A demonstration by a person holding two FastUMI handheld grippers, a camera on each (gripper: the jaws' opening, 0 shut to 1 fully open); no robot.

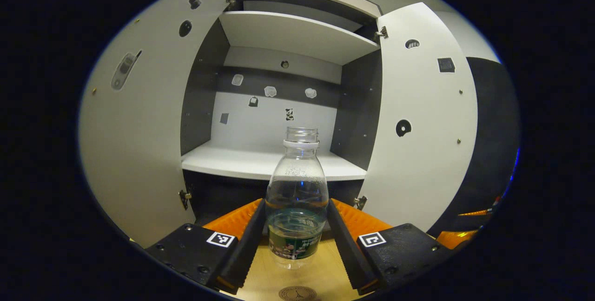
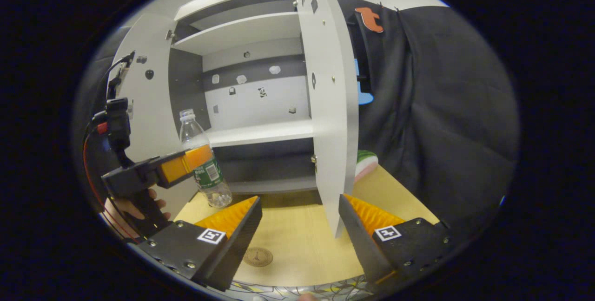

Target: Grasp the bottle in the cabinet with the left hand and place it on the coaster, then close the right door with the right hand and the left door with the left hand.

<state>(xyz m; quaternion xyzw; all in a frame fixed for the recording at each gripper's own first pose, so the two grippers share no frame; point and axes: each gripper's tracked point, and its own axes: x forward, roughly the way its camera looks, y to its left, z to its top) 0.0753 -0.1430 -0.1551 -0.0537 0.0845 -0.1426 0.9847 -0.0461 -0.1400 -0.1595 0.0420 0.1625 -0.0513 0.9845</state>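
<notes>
Clear plastic bottle, uncapped and upright, sits pinched between both fingers of the left hand-held gripper, in front of the open cabinet and above the wooden worktop. In the right gripper view the bottle hangs clear of the worktop, with a hand on the left hand-held gripper's handle. The round coaster lies on the worktop nearer the camera, apart from the bottle. Both doors stand open: left door, right door. The right hand-held gripper is spread wide, holding nothing, its fingers low either side of the right door's edge.
</notes>
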